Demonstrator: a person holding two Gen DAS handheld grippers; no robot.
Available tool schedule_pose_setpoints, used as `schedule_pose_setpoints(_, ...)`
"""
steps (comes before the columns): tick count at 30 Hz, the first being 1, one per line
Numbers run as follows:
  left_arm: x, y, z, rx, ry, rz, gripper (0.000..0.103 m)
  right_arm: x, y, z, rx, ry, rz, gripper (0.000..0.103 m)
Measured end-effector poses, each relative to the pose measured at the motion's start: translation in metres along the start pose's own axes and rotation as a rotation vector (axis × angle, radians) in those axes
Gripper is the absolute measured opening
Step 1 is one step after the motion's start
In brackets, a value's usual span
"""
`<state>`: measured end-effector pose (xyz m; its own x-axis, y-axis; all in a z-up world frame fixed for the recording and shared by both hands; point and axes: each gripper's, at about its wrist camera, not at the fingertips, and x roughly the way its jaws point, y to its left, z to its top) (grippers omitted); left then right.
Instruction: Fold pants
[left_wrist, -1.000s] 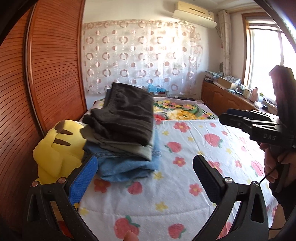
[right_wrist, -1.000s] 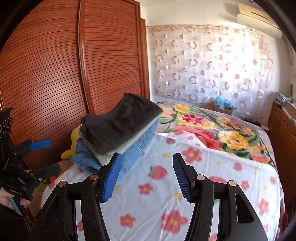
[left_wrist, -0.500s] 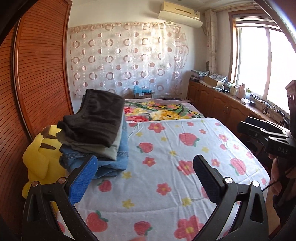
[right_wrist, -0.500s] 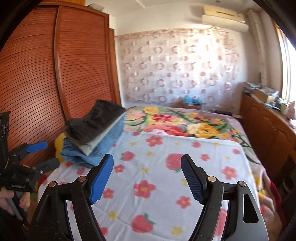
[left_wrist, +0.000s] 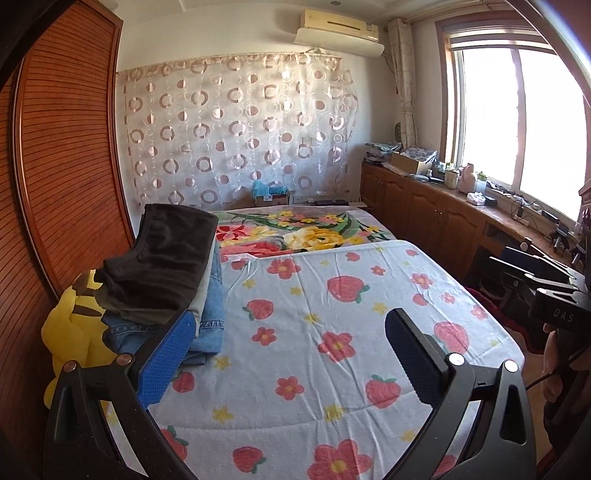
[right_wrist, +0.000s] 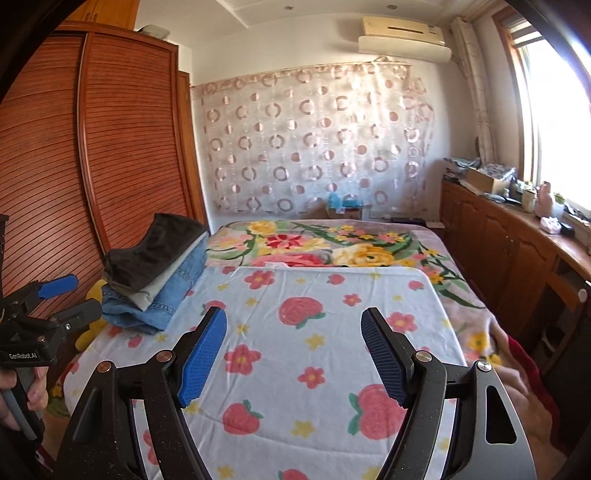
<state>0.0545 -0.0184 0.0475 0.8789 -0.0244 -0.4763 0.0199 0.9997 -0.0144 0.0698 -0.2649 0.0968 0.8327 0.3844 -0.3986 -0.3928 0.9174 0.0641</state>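
folded pants (left_wrist: 166, 273) stacked beside yellow plush (left_wrist: 74, 332) on bed (left_wrist: 332, 332)

Stack at 9 o'clock: dark brown pants (left_wrist: 166, 266) on grey-green, blue jeans (right_wrist: 162, 299) underneath. White sheet (left_wrist: 332, 332) with red strawberries, pink flowers. Yellow plush (left_wrist: 74, 332); blue gripper pads (right_wrist: 202, 360).
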Motion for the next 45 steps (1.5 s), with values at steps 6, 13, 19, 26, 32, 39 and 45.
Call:
schedule_pose_setpoints(6,-0.017,-0.006,0.010,0.000,-0.034,-0.006,0.103,-0.014,0.007,0.000,0.009,-0.032,-0.033,0.083)
schedule_pose_setpoints(13,-0.035,-0.011,0.021,0.005,-0.071,-0.001,0.103,-0.025,0.014,-0.004,0.005,-0.062,-0.036,0.085)
schedule_pose_setpoints(19,-0.043,-0.012,0.024,0.007,-0.088,0.010,0.103,-0.033,0.018,-0.012,-0.008,-0.081,-0.033,0.085)
schedule_pose_setpoints(26,-0.045,-0.011,0.024,0.004,-0.095,0.015,0.103,-0.033,0.016,-0.017,-0.020,-0.096,-0.036,0.085)
schedule_pose_setpoints(32,-0.047,-0.009,0.024,0.002,-0.092,0.022,0.103,-0.030,0.016,-0.016,-0.022,-0.097,-0.041,0.085)
schedule_pose_setpoints(39,-0.049,-0.008,0.024,0.002,-0.091,0.026,0.103,-0.031,0.017,-0.016,-0.023,-0.097,-0.043,0.085)
schedule_pose_setpoints(45,-0.050,-0.006,0.022,0.000,-0.090,0.029,0.103,-0.031,0.018,-0.016,-0.024,-0.097,-0.042,0.085)
